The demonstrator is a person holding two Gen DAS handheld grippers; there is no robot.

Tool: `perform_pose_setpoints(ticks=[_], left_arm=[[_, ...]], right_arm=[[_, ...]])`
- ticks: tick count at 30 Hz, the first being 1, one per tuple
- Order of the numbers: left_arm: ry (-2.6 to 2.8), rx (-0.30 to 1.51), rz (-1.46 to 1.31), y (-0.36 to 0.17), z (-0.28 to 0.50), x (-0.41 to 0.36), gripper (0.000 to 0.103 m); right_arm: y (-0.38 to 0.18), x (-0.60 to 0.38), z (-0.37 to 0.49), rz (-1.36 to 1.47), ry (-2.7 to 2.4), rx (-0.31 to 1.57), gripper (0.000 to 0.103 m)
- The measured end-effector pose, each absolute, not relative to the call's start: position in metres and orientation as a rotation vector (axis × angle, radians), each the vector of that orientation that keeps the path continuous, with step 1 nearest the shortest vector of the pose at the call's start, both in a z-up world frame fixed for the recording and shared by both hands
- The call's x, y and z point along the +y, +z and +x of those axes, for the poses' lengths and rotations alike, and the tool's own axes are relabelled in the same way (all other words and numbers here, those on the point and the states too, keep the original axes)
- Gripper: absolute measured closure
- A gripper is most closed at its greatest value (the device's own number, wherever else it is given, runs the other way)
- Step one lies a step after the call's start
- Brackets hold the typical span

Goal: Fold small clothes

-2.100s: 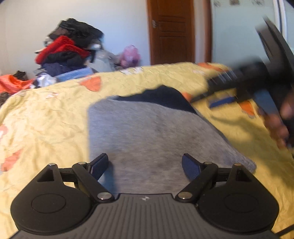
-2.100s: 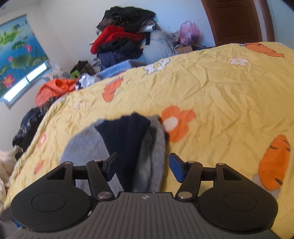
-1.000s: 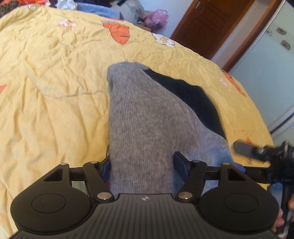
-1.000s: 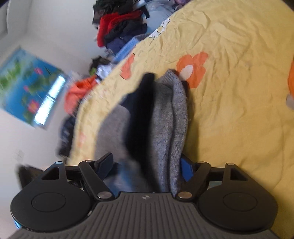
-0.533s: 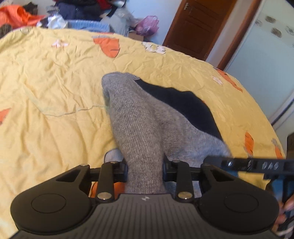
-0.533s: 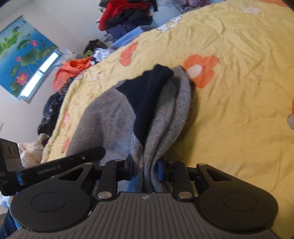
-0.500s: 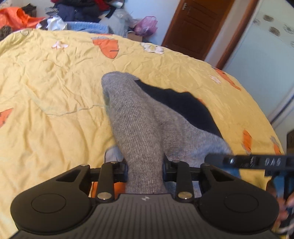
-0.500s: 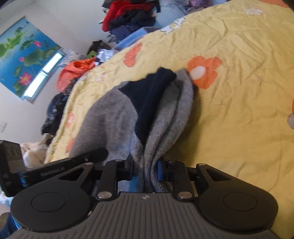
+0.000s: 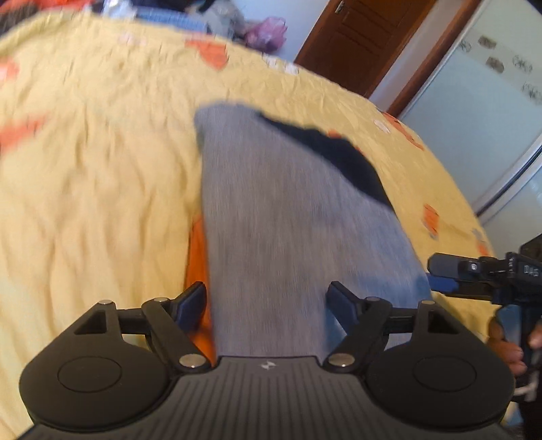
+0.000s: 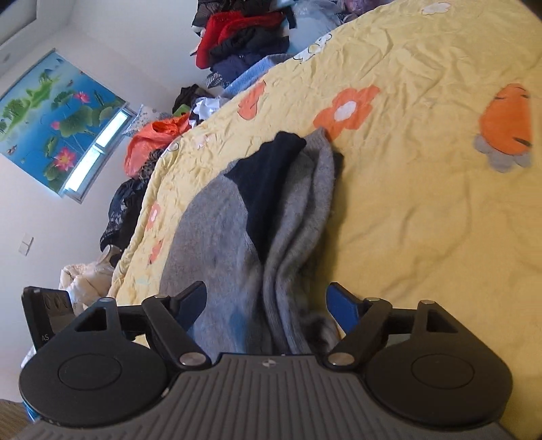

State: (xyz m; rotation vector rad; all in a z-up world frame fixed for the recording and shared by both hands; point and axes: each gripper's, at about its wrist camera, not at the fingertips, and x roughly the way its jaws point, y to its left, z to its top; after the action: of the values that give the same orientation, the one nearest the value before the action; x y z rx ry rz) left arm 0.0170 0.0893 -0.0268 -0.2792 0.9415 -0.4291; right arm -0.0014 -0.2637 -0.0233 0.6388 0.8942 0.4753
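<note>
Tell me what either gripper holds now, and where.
Nothing: the left gripper and right gripper have just opened, straddling the near edge of the grey sweater without pinching it.

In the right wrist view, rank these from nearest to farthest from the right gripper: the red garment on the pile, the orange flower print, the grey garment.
1. Grey garment, between the open right gripper's jaws.
2. Orange flower print, beyond the garment's far end.
3. Red garment, on the pile past the bed.

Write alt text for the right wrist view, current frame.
A folded grey garment with a dark navy panel lies on a yellow flowered bedspread, its near end between the open fingers of the right gripper, which have just been opening. Heaped clothes sit beyond the bed, and the left gripper shows at far left.
</note>
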Motion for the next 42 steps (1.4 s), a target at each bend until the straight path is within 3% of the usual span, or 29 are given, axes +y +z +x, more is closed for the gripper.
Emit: perform_pose_setpoints(ticks=[4, 5, 6, 7, 8, 13, 18, 20, 22, 24, 26, 27, 30, 31, 32, 35, 36, 38, 42], left_arm=[[-0.408, 0.902, -0.302, -0.030, 0.002, 0.085, 0.025], [-0.406, 0.906, -0.305, -0.030, 0.001, 0.083, 0.055], [-0.390, 0.928, -0.293, -0.031, 0.002, 0.079, 0.072], [-0.372, 0.945, -0.286, -0.030, 0.003, 0.077, 0.081], [-0.361, 0.958, -0.302, -0.028, 0.004, 0.078, 0.088], [-0.395, 0.951, -0.300, 0.001, -0.016, 0.084, 0.090], [-0.366, 1.014, -0.217, -0.022, -0.040, 0.082, 0.090], [-0.357, 0.980, -0.238, -0.027, -0.043, 0.086, 0.086], [-0.339, 0.942, -0.194, -0.019, -0.050, 0.085, 0.080], [-0.292, 0.824, -0.050, 0.003, -0.070, 0.079, 0.062], [-0.249, 0.644, 0.106, 0.024, -0.088, 0.066, 0.011], [-0.235, 0.552, 0.162, 0.031, -0.093, 0.058, 0.007], [-0.287, 0.473, 0.246, 0.031, -0.082, 0.025, 0.007], [-0.310, 0.491, 0.252, 0.024, -0.074, 0.014, 0.007], [-0.333, 0.526, 0.255, 0.015, -0.065, 0.006, 0.007], [-0.314, 0.609, 0.300, -0.014, -0.045, -0.011, 0.008], [-0.307, 0.624, 0.300, -0.020, -0.043, -0.012, 0.008], [-0.308, 0.641, 0.285, -0.030, -0.041, -0.012, 0.008], [-0.274, 0.617, 0.313, -0.040, -0.030, -0.023, 0.006]], right_arm=[[-0.031, -0.249, -0.014, 0.535, 0.494, 0.924, 0.023], [-0.031, -0.245, -0.017, 0.512, 0.493, 0.916, 0.033], [-0.031, -0.241, -0.018, 0.503, 0.490, 0.920, 0.047], [-0.033, -0.239, -0.016, 0.518, 0.497, 0.957, 0.079], [-0.036, -0.237, -0.014, 0.540, 0.512, 0.980, 0.078], [-0.011, -0.241, -0.040, 0.591, 0.577, 0.930, 0.079], [-0.017, -0.246, -0.066, 0.619, 0.591, 0.966, 0.079], [-0.033, -0.243, -0.068, 0.623, 0.554, 1.002, 0.077], [-0.040, -0.243, -0.070, 0.637, 0.531, 1.008, 0.064], [-0.028, -0.247, -0.073, 0.618, 0.507, 0.982, 0.057], [0.000, -0.249, -0.079, 0.499, 0.453, 0.859, 0.055], [0.014, -0.248, -0.078, 0.451, 0.422, 0.794, 0.054], [0.044, -0.235, -0.054, 0.453, 0.440, 0.669, 0.049], [0.046, -0.227, -0.040, 0.481, 0.473, 0.660, 0.040], [0.045, -0.217, -0.023, 0.506, 0.511, 0.679, 0.036], [0.022, -0.190, 0.024, 0.482, 0.494, 0.795, 0.037], [0.011, -0.183, 0.034, 0.440, 0.467, 0.836, 0.038], [-0.011, -0.176, 0.047, 0.342, 0.412, 0.890, 0.053], [-0.019, -0.178, 0.051, 0.340, 0.397, 0.855, 0.065]])
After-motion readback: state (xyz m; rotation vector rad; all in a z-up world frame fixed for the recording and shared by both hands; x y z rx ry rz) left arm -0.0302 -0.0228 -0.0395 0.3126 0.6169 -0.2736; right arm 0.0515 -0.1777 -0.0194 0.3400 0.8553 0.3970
